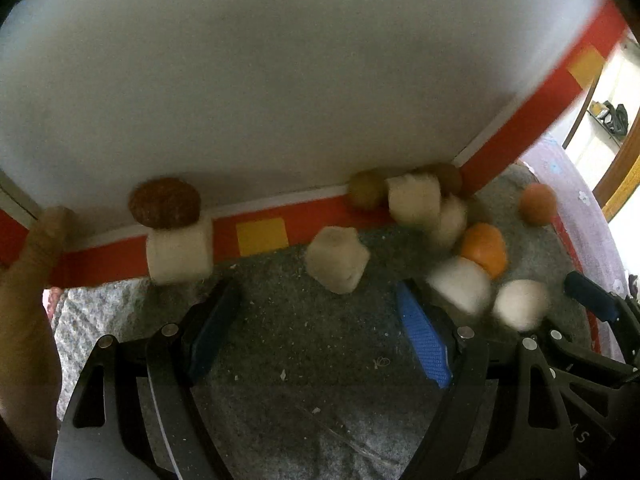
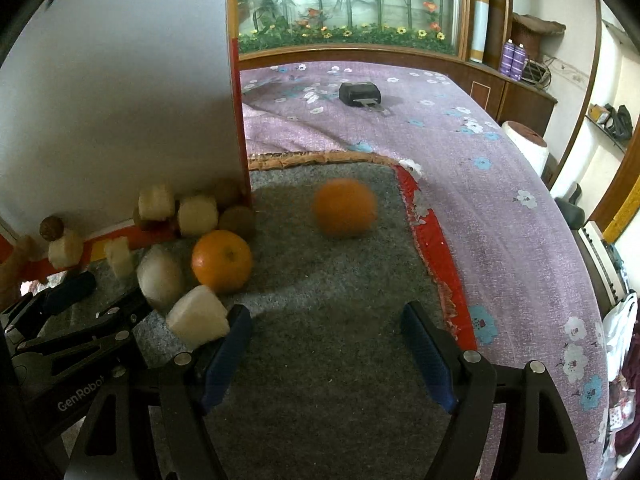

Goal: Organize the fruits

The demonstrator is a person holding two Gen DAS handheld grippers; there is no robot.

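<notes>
Fruits lie on a grey mat (image 2: 328, 360) against a white board (image 1: 280, 80). An orange (image 2: 222, 261) sits beside several pale foam-wrapped fruits (image 2: 160, 276) and brown kiwis (image 2: 237, 222). A second orange (image 2: 345, 207), blurred, lies alone farther right. My right gripper (image 2: 326, 354) is open and empty above the mat, its left finger touching a wrapped fruit (image 2: 198, 322). My left gripper (image 1: 316, 328) is open and empty; in its view a wrapped fruit (image 1: 337, 258) lies ahead, a kiwi (image 1: 164, 202) rests on another wrapped fruit (image 1: 179, 250), and both oranges (image 1: 484, 249) (image 1: 538, 203) show at right.
The mat lies on a purple flowered bedspread (image 2: 500, 184). A black object (image 2: 360, 94) lies on the bed farther back. A white roll (image 2: 526, 144) stands at the bed's right edge. A person's arm (image 1: 28, 300) is at the left. The board has a red and yellow border (image 1: 262, 236).
</notes>
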